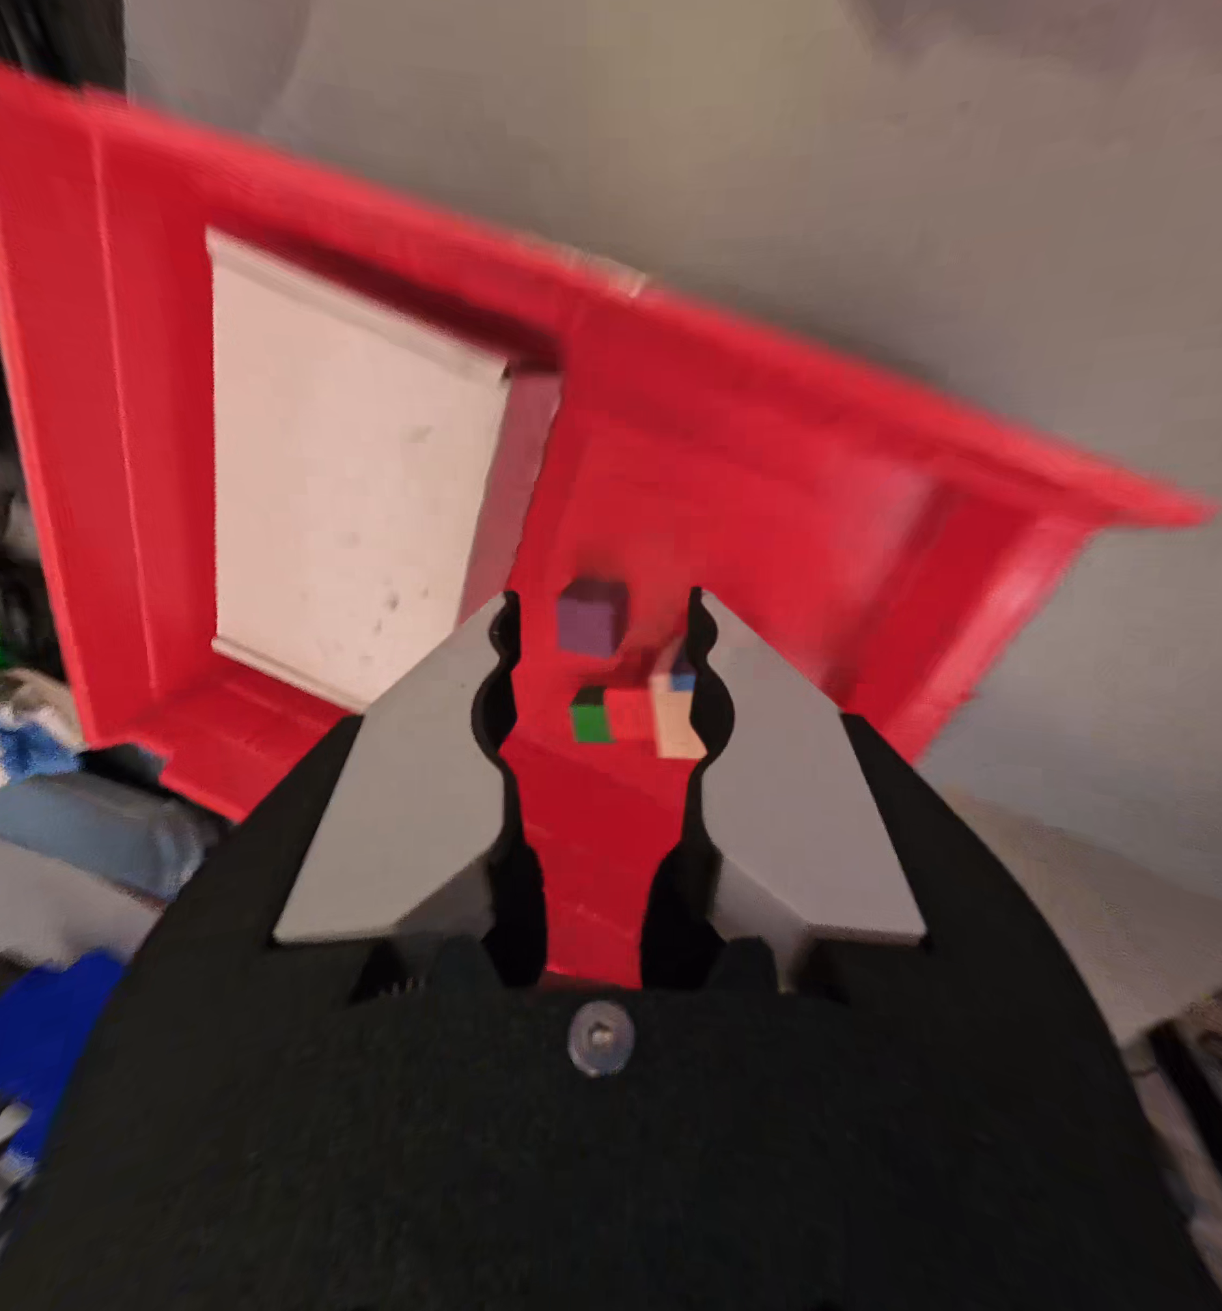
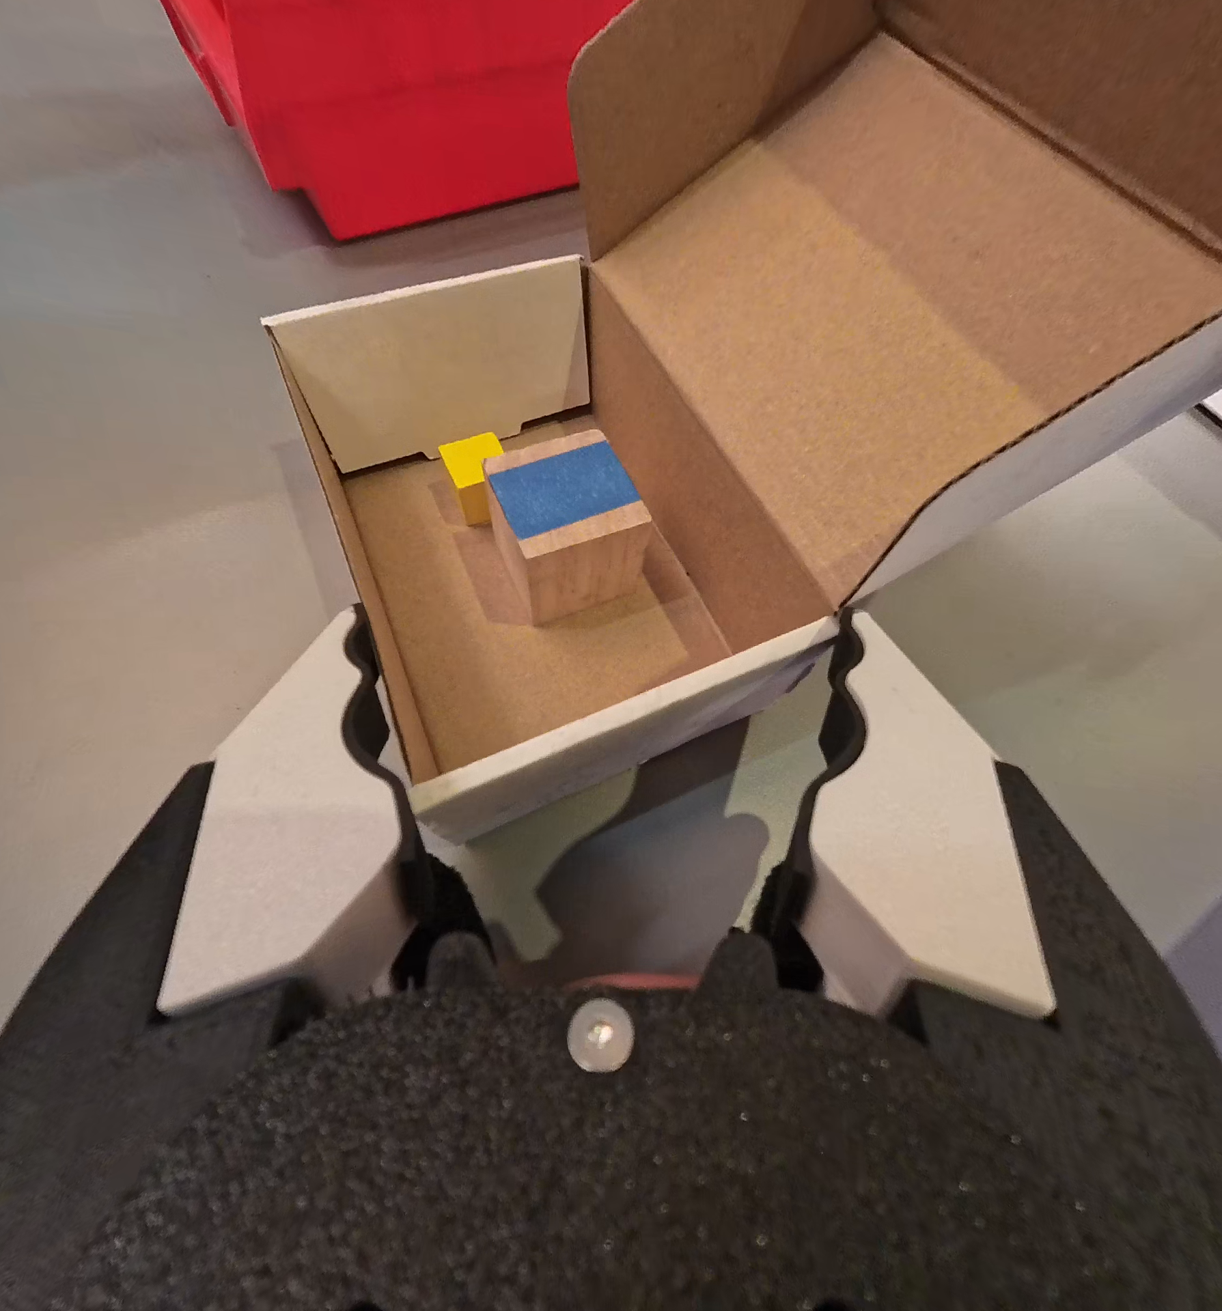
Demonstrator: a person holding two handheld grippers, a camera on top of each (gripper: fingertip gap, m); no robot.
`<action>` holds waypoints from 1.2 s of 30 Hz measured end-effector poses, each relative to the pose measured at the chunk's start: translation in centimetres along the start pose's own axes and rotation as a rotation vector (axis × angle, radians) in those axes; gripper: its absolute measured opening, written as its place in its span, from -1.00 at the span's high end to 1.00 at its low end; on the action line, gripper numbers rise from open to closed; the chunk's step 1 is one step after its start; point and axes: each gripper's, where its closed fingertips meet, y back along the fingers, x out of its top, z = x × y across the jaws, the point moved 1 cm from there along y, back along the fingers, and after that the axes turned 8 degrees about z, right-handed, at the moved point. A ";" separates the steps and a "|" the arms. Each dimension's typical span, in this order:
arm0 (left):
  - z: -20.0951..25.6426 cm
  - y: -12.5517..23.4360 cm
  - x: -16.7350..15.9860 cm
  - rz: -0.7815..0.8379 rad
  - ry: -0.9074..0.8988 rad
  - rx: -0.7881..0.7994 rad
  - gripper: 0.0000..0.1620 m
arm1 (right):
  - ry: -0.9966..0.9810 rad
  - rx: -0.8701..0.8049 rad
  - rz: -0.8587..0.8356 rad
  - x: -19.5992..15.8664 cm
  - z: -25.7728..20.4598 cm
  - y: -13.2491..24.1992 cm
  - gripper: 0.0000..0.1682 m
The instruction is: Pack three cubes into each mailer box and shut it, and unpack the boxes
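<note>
My right gripper (image 2: pixel 604 631) stands wide, with its fingers against both side walls of the near end of an open white mailer box (image 2: pixel 593 752). Its lid (image 2: pixel 877 319) stands up to the right. Inside lie a small yellow cube (image 2: pixel 469 465) and a larger wooden cube with a blue top (image 2: pixel 569 525). The left wrist view is blurred. My left gripper (image 1: pixel 604 603) is open and empty above a red bin (image 1: pixel 771 461). Below its tips lie a purple cube (image 1: pixel 590 617), a green cube (image 1: pixel 590 716), a red cube (image 1: pixel 629 713) and a wooden cube (image 1: pixel 675 716).
A closed white mailer box (image 1: pixel 352 482) lies in the left half of the red bin. The bin also shows beyond the open box in the right wrist view (image 2: pixel 416 106). Blurred blue and green clutter (image 1: pixel 33 1050) lies left of the grey table. My hands' fingertips stand some 35 centimetres from each other. To the small yellow cube (image 2: pixel 469 465): right tips about 7 centimetres, left tips about 25 centimetres.
</note>
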 end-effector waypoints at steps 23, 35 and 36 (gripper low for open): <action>0.3 0.9 5.1 0.070 -0.149 0.057 0.69 | -0.006 0.002 0.008 0.0 0.0 0.0 -0.49; 15.9 -2.0 24.2 0.293 -0.456 -0.204 0.70 | -0.003 0.001 0.009 -0.1 0.0 0.0 -0.49; 16.7 -3.0 24.7 0.280 -0.425 -0.255 0.69 | -0.003 0.000 0.010 -0.1 0.0 0.0 -0.49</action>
